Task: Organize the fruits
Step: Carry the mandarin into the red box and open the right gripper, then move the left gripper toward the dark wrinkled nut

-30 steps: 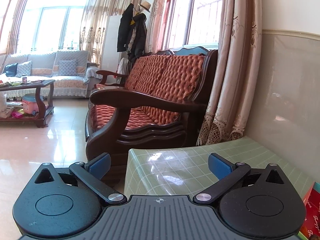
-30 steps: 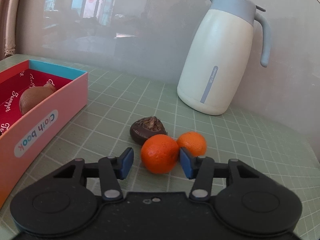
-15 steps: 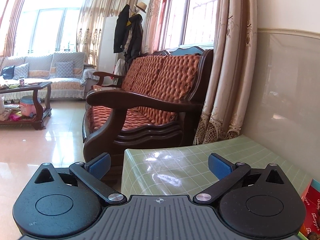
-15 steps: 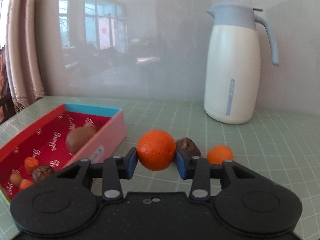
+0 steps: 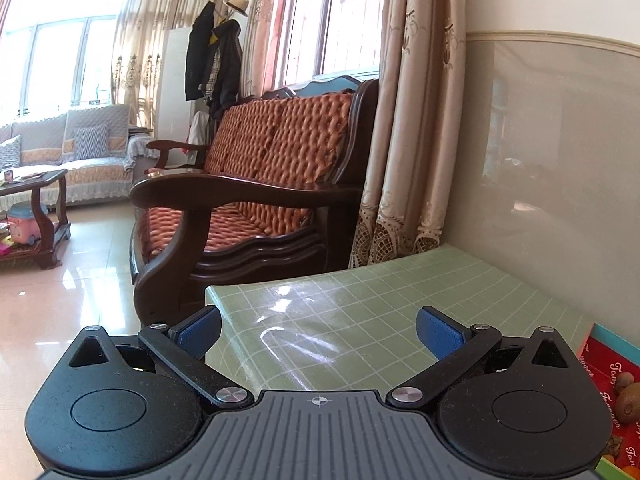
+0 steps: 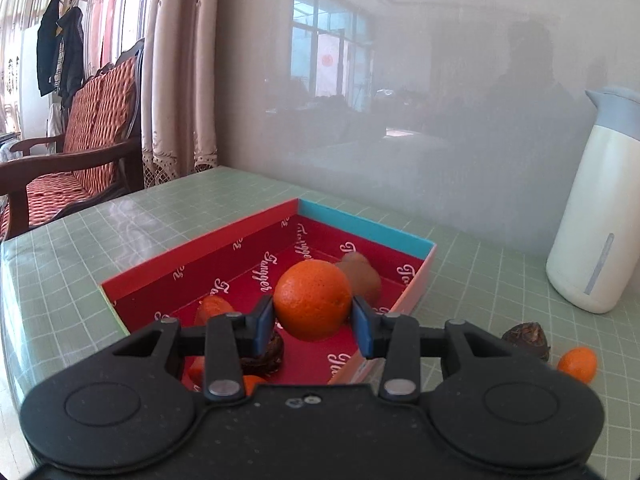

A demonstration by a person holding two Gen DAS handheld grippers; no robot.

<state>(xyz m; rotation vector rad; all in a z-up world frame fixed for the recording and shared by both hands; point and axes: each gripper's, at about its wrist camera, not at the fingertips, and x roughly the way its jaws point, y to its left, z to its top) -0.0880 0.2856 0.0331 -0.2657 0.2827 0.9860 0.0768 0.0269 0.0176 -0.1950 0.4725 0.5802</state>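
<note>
Orange (image 6: 312, 300) above box (image 6: 366, 228) (lettering unreadable).

The black body of the right gripper (image 6: 313, 322) is covering the near end of the shallow cardboard box with the red printed lining (image 6: 362, 226), so the small orange pieces (image 6: 212, 307) and the dark brown wrinkled fruit (image 6: 266, 354) lying there are showing only in part. The round orange (image 6: 311, 299) is hiding most of the brown fruit (image 6: 362, 278) behind it. The white thermos jug with the grey-blue lid (image 6: 592, 216) is running off the right edge. In the left wrist view, the same box (image 5: 612, 364) is being cut off at the right edge, and the brown fruits (image 5: 626, 394) inside are too partial to identify.
</note>
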